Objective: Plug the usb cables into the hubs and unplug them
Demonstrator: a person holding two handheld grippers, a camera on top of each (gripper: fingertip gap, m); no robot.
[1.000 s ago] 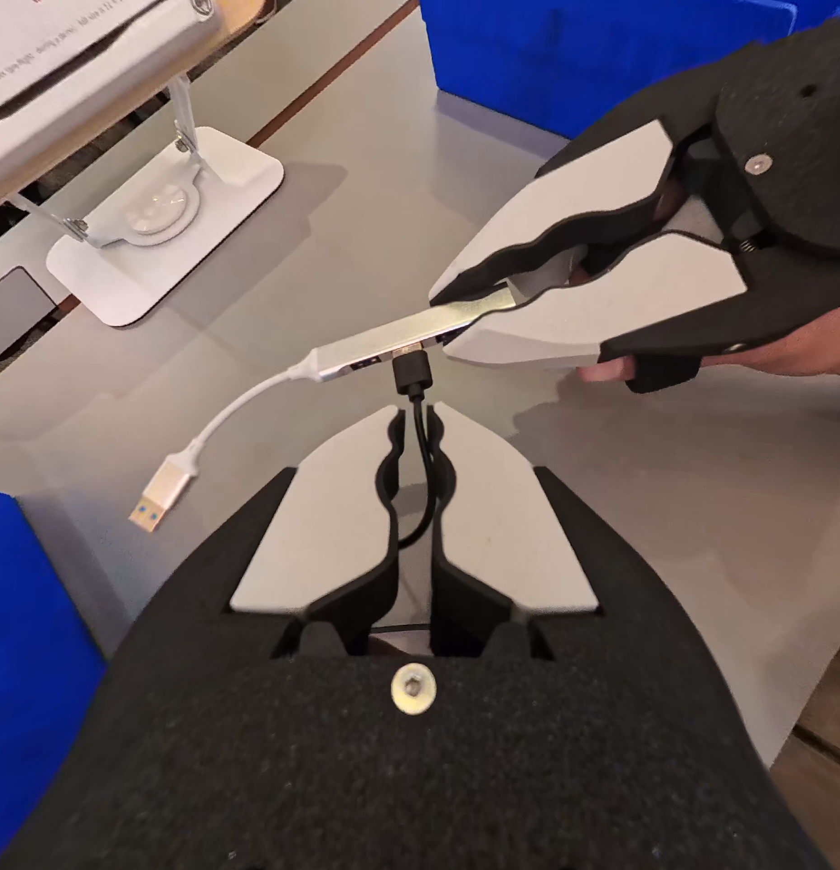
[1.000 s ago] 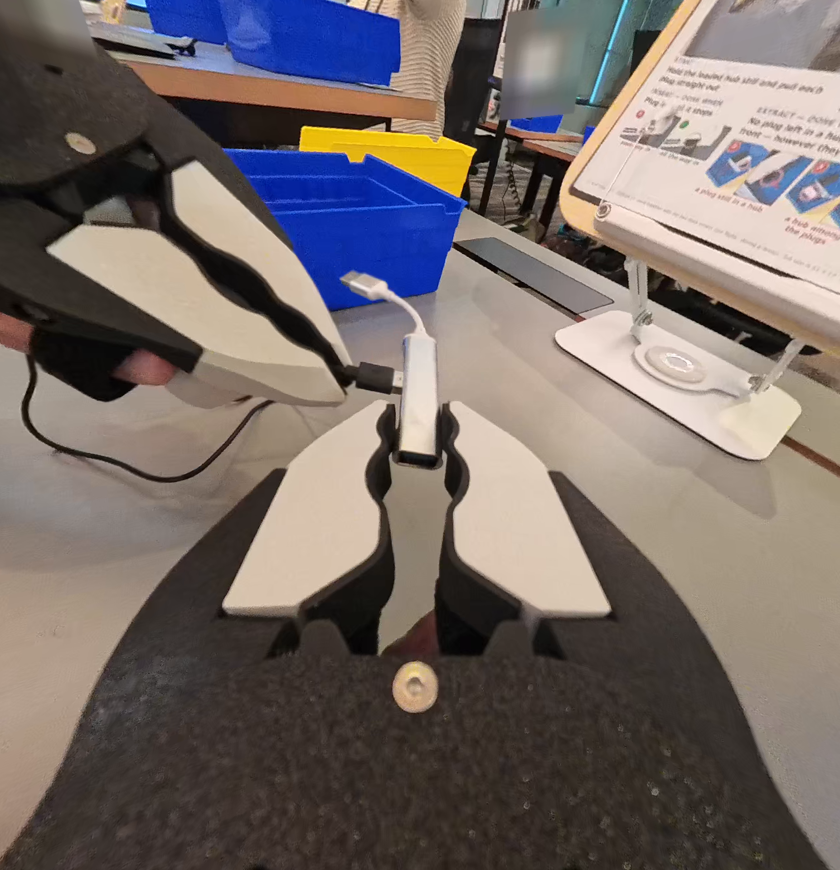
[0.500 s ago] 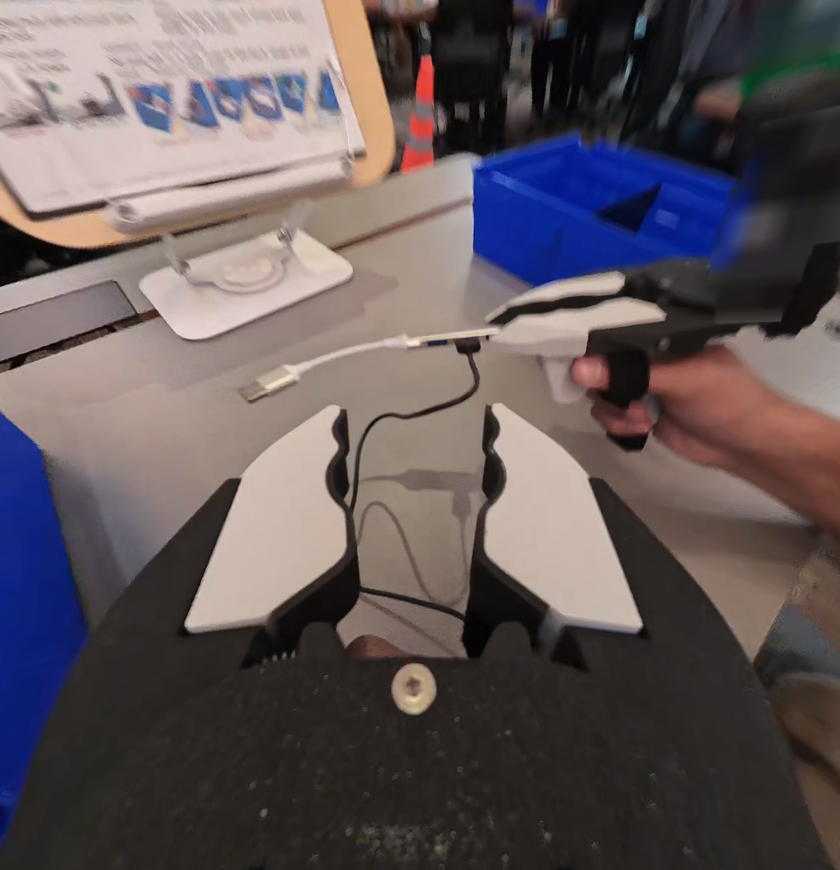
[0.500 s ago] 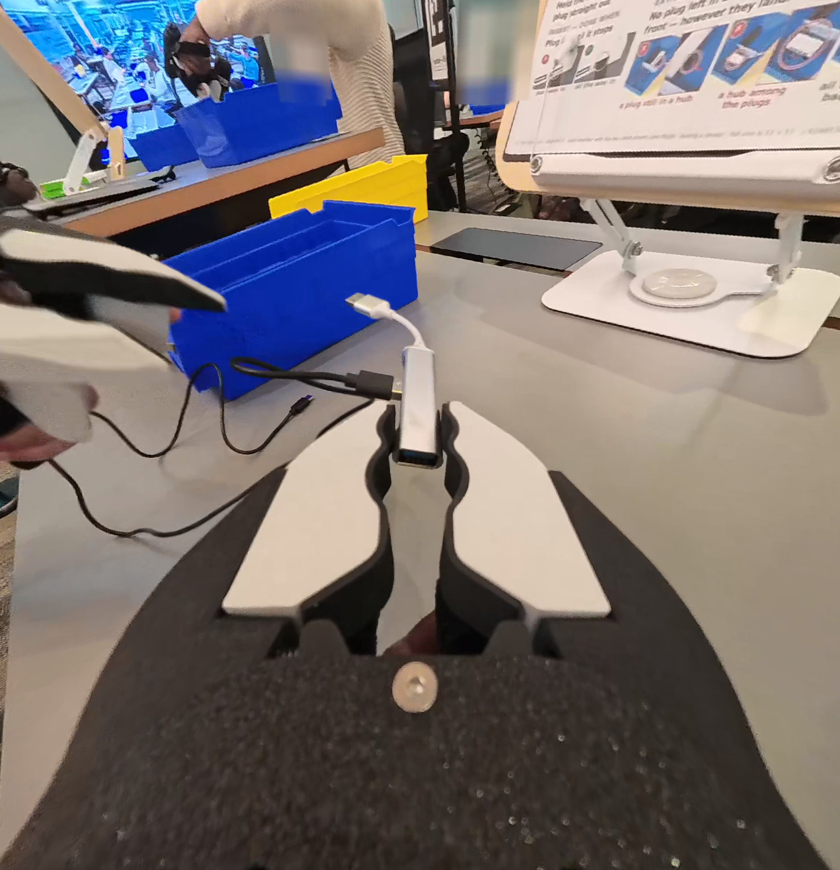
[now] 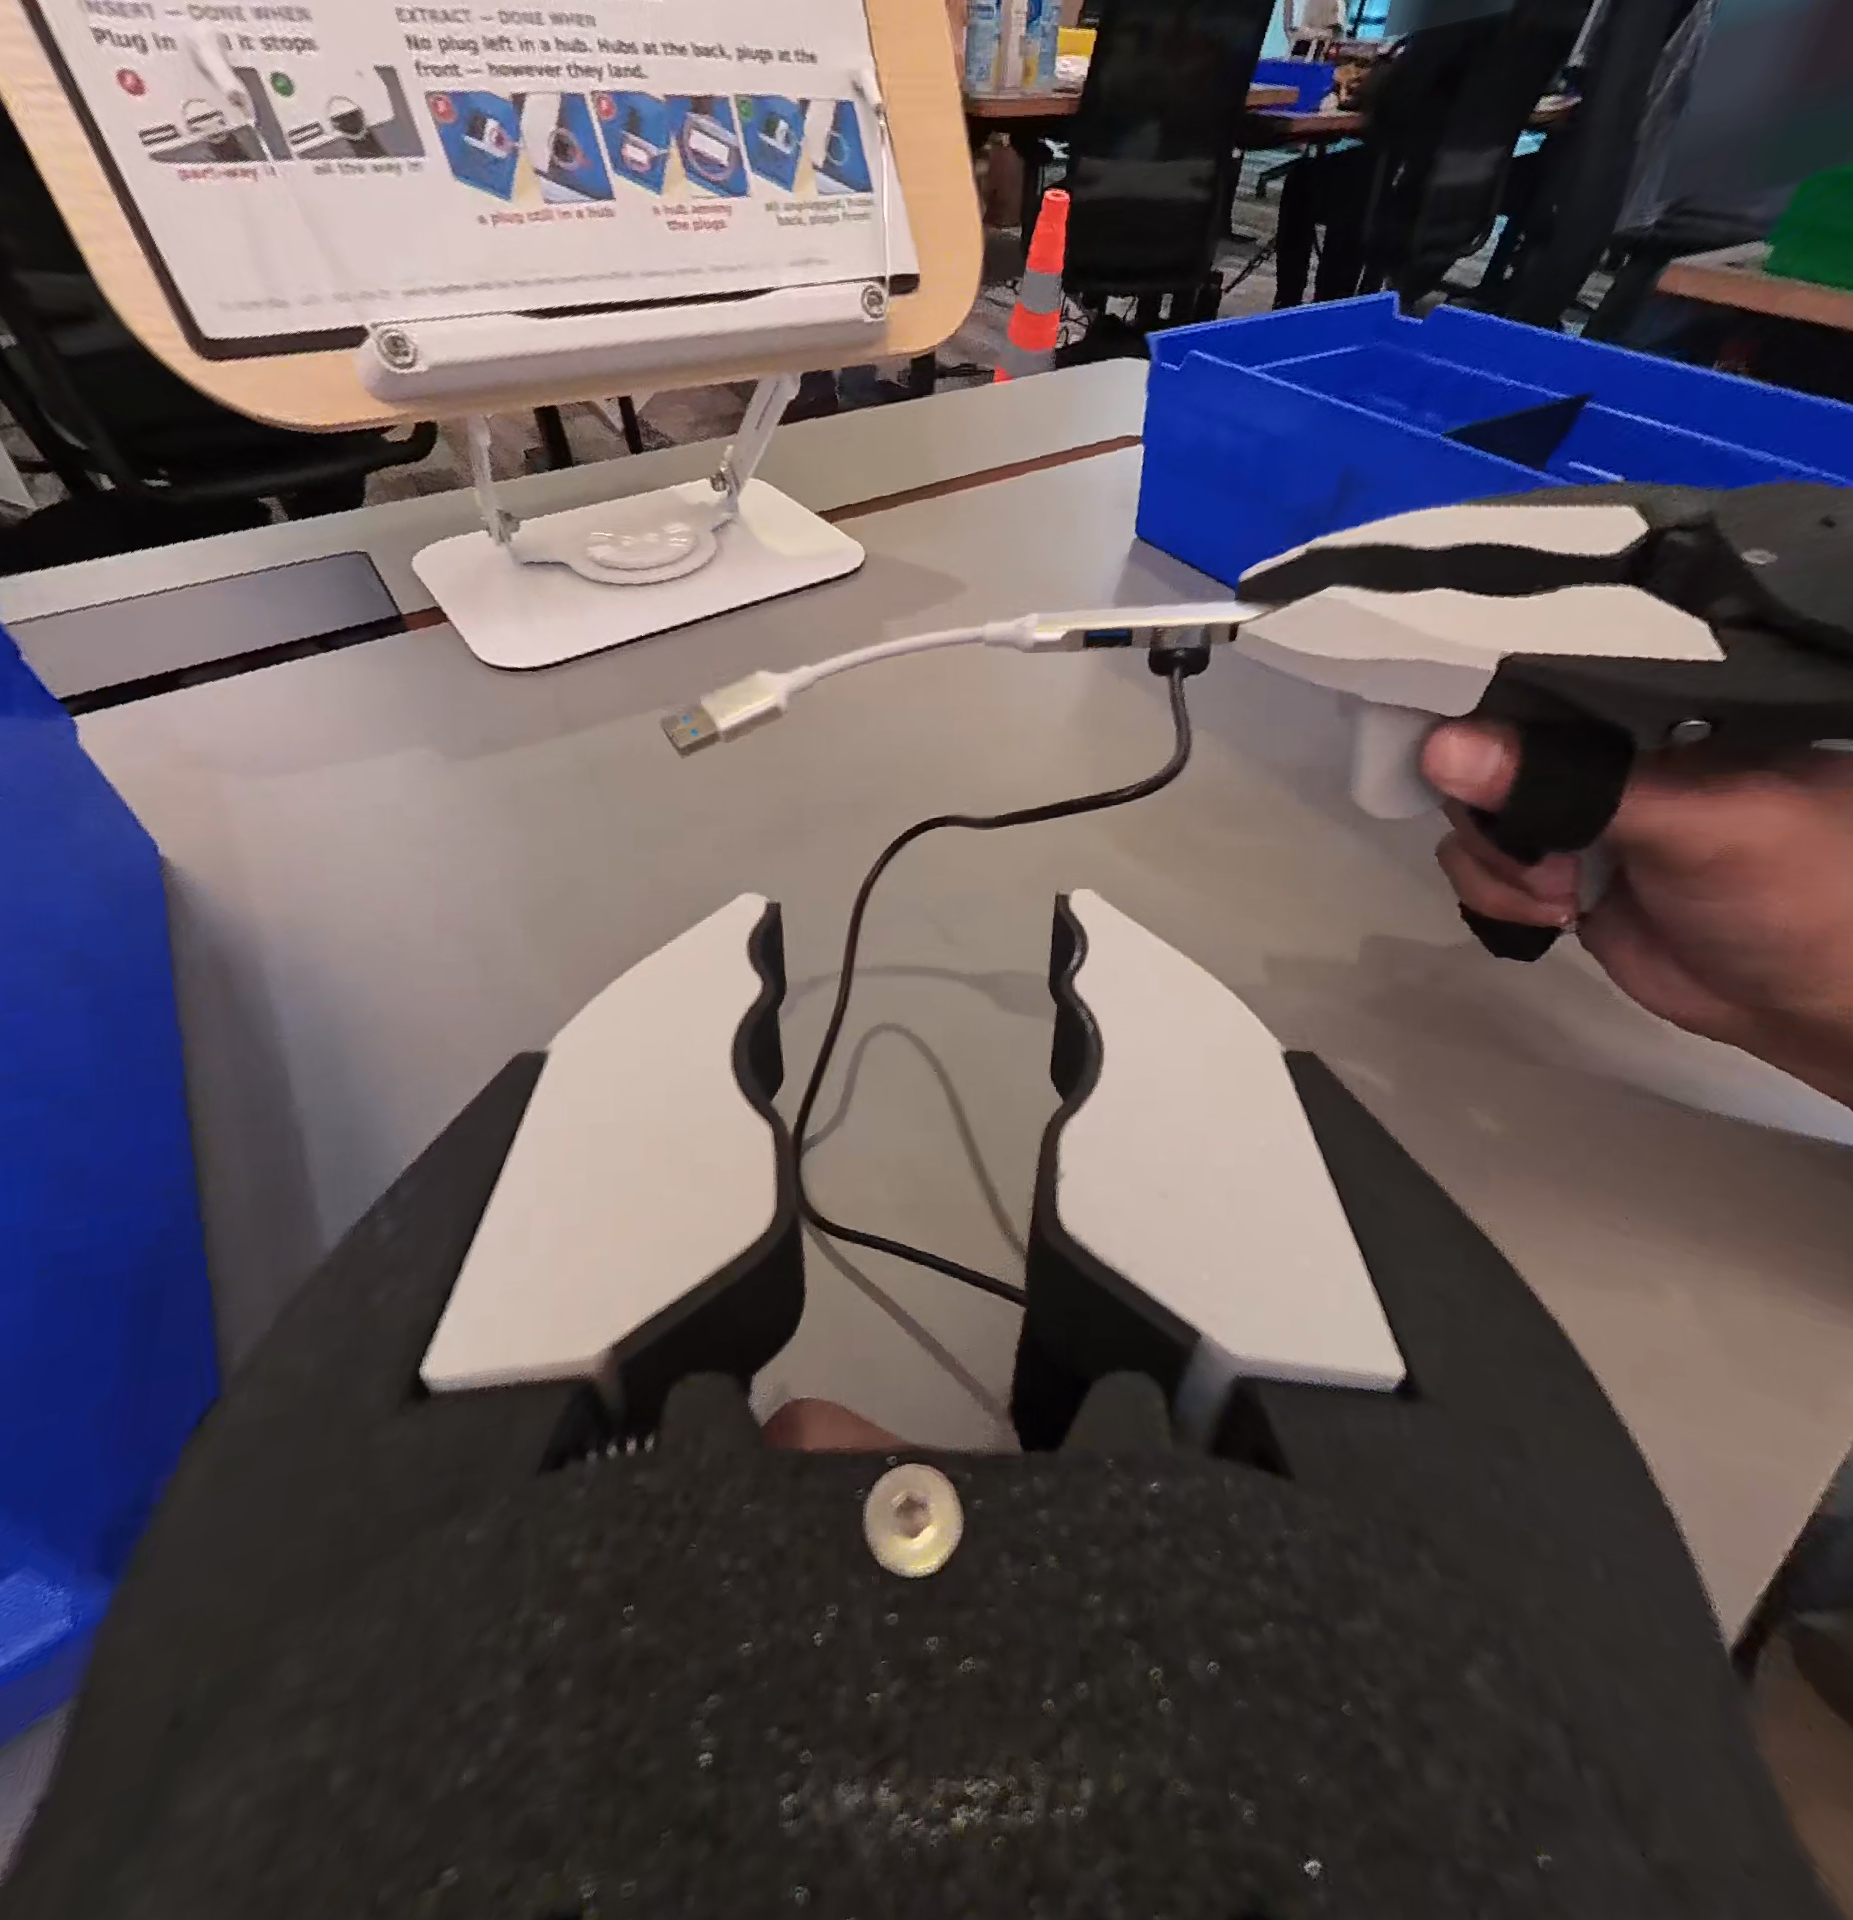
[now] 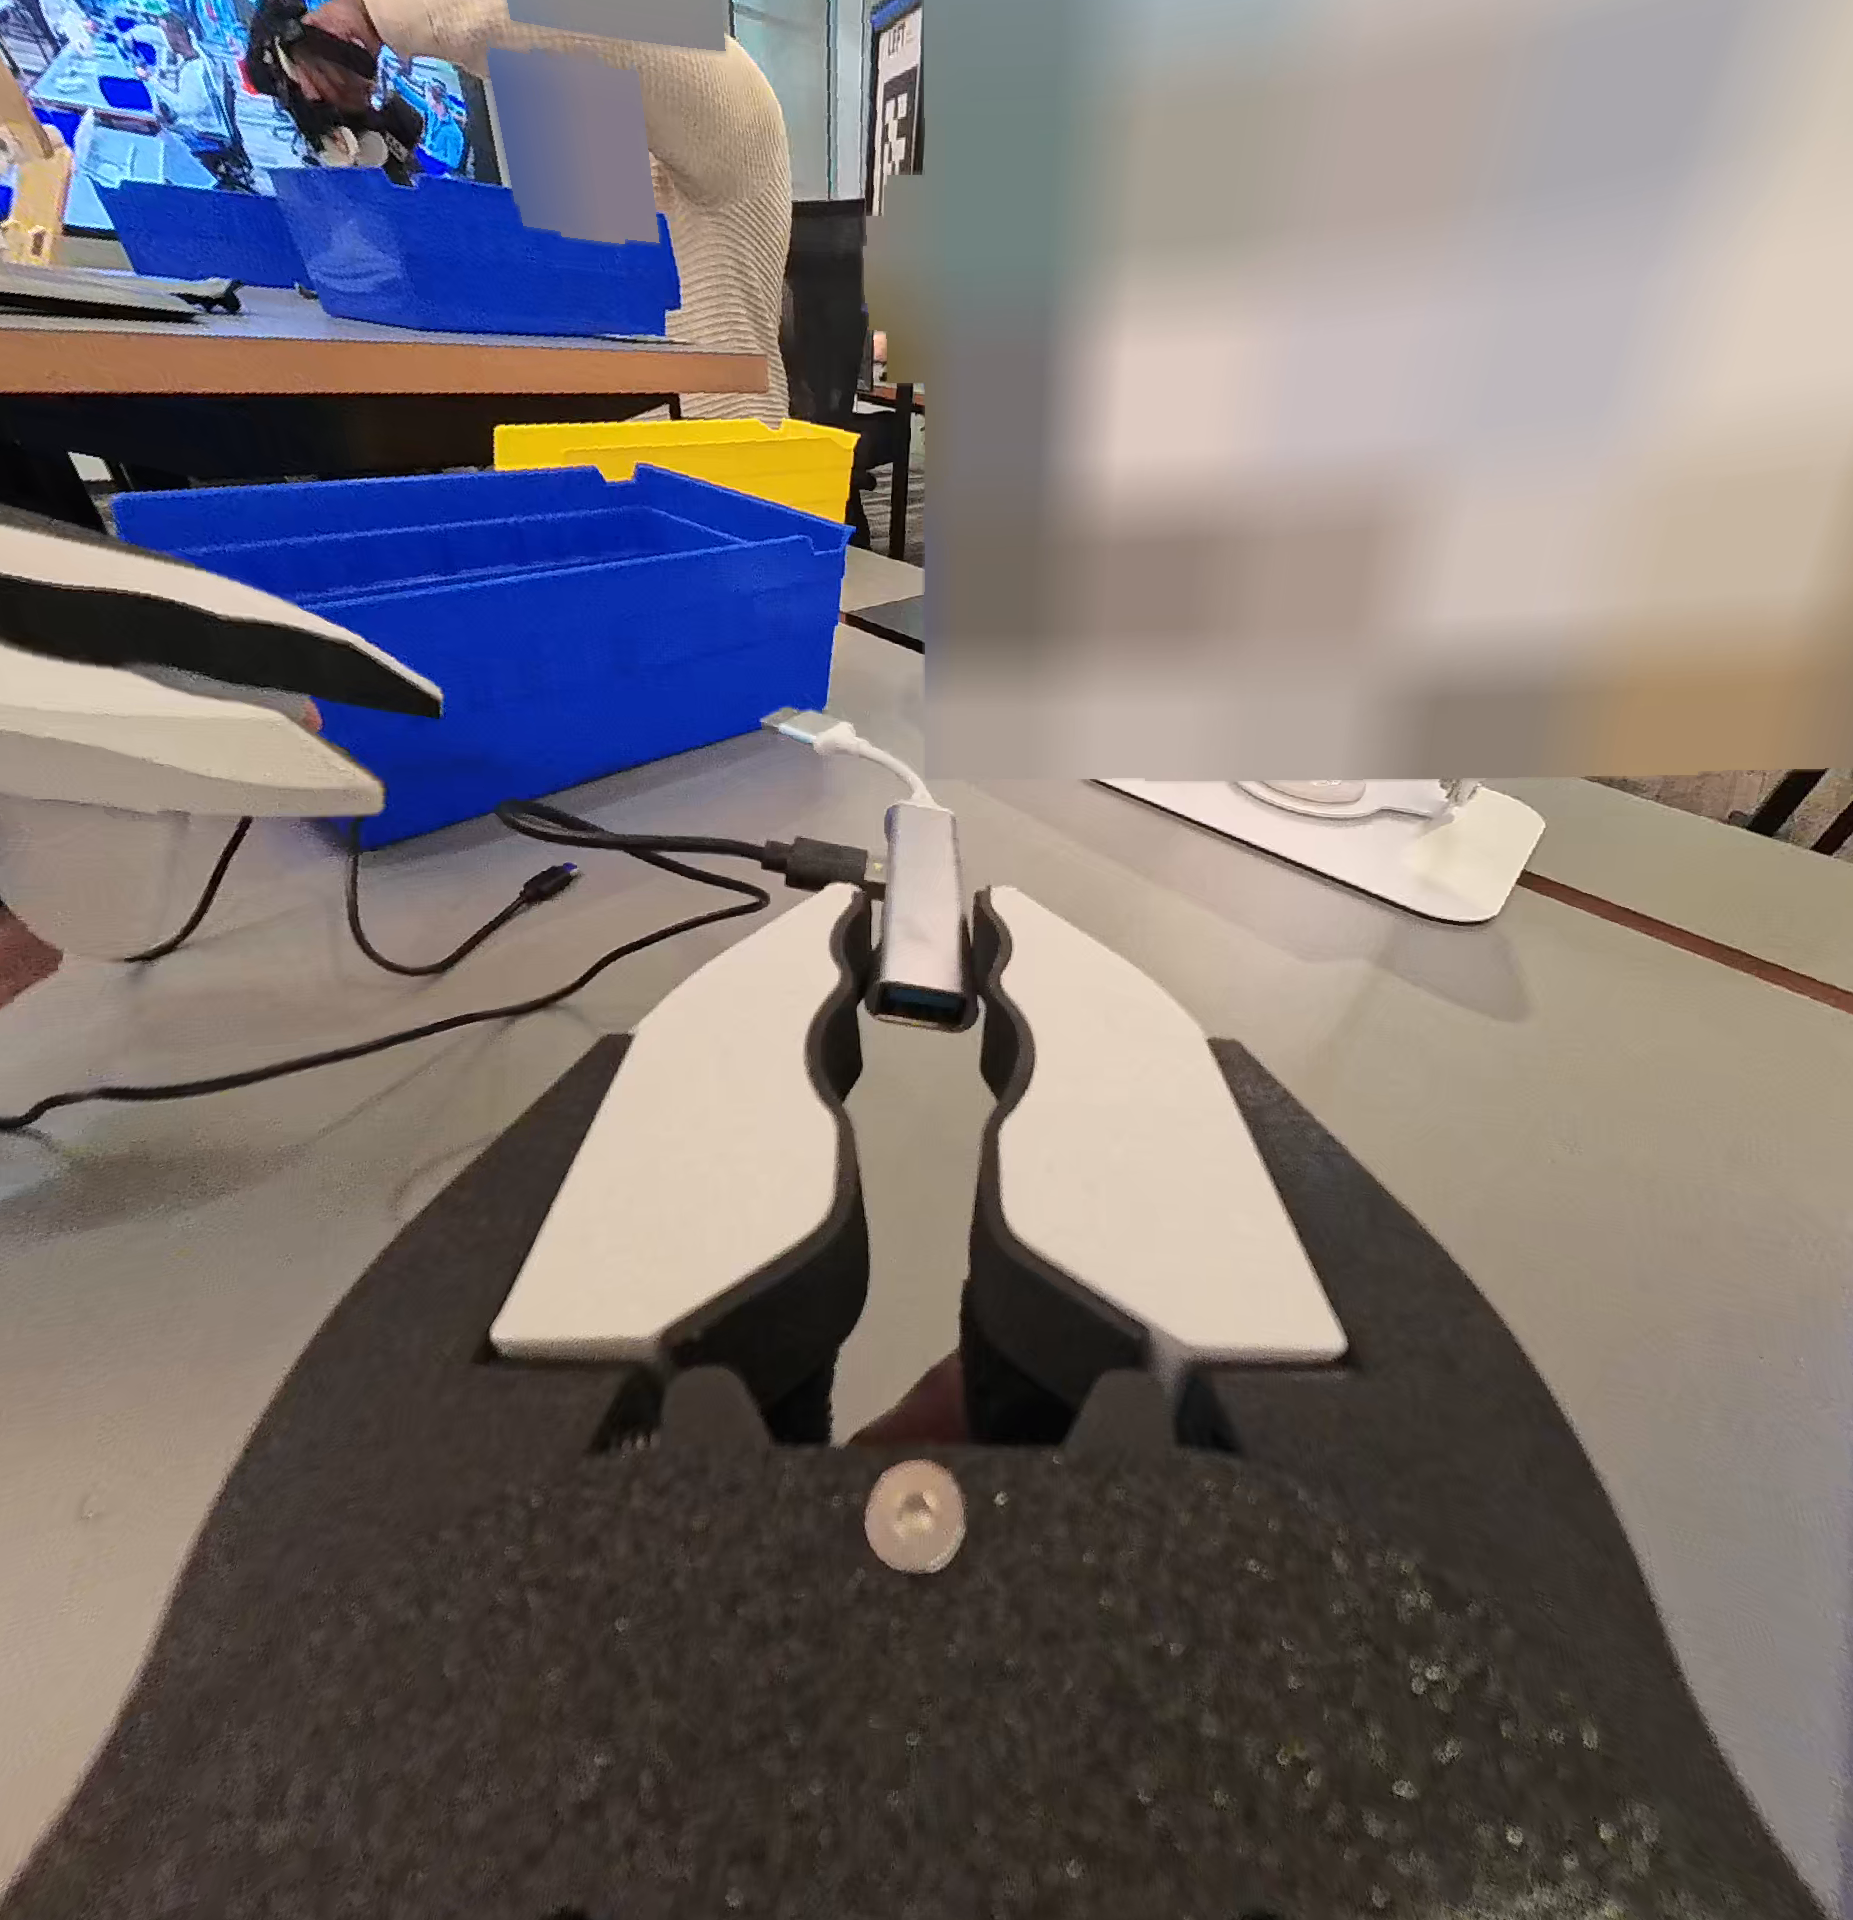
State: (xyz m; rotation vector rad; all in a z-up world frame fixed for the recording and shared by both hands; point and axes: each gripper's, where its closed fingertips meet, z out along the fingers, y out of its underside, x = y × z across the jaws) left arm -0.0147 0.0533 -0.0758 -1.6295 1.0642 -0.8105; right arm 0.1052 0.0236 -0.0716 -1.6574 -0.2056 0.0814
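Observation:
My right gripper (image 6: 920, 902) is shut on the end of a slim silver USB hub (image 6: 922, 914) and holds it above the grey table. A black USB plug (image 6: 818, 860) sits in a side port of the hub. Its black cable (image 6: 434, 1029) trails over the table, with the small far plug (image 6: 548, 883) lying loose. The hub's white pigtail ends in a silver plug (image 6: 802, 724). My left gripper (image 5: 917, 904) is open and empty, drawn back from the hub (image 5: 1140, 629). The black cable (image 5: 849, 935) hangs down between its fingers without being gripped. The right gripper (image 5: 1254, 608) also shows there.
A blue bin (image 5: 1421, 436) stands behind the hub and another blue bin (image 5: 60, 1039) at my left. A document stand with a white base (image 5: 641, 571) is at the back. A yellow bin (image 6: 693, 457) and a person stand beyond the table. The table's near edge (image 5: 1784, 1507) is at the right.
My left gripper let go of the black plug, opened and pulled back from the hub. The plug stays in the hub. My right gripper still holds the hub.

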